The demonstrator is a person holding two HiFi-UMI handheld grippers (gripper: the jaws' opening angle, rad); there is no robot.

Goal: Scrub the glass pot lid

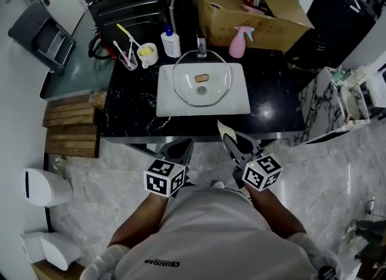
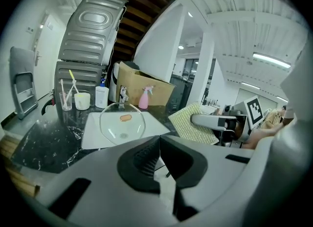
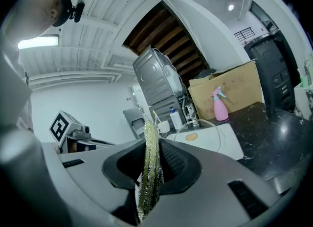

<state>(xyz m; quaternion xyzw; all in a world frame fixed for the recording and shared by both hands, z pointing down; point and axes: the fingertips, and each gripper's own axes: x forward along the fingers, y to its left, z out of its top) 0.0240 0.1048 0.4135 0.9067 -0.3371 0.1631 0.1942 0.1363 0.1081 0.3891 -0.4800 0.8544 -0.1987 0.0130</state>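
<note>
While the glass pot lid [image 1: 201, 83] lies flat in the white basin [image 1: 170, 107], with its brownish knob [image 1: 201, 78] at the middle, I hold both grippers on the near side of the black counter [image 1: 129, 101], apart from the lid and touching neither it nor the basin. From the head view the lid sits ahead of them, roughly between their two lines of aim.

My right gripper [image 1: 231, 139] is clamped on a yellow-green scrub pad [image 1: 225, 130], which stands on edge between the jaws and pokes out past the tips toward the counter's front rim. On the right gripper view the pad [image 3: 149, 165] fills the slot, and the lid [image 3: 200, 126] shows beyond it to the right. My left gripper [image 1: 178, 150] has its jaws brought together with nothing between them; on its own view the tips [image 2: 159, 138] meet, and the lid [image 2: 122, 124] lies beyond them to the left.

Behind the basin a faucet [image 1: 201, 46] stands at the middle. To its left are a white pump bottle [image 1: 171, 44], a white mug [image 1: 148, 55] and a glass of toothbrushes [image 1: 128, 59]. To its right is a pink spray bottle [image 1: 239, 43], and an open cardboard box [image 1: 256, 12] sits behind that.
</note>
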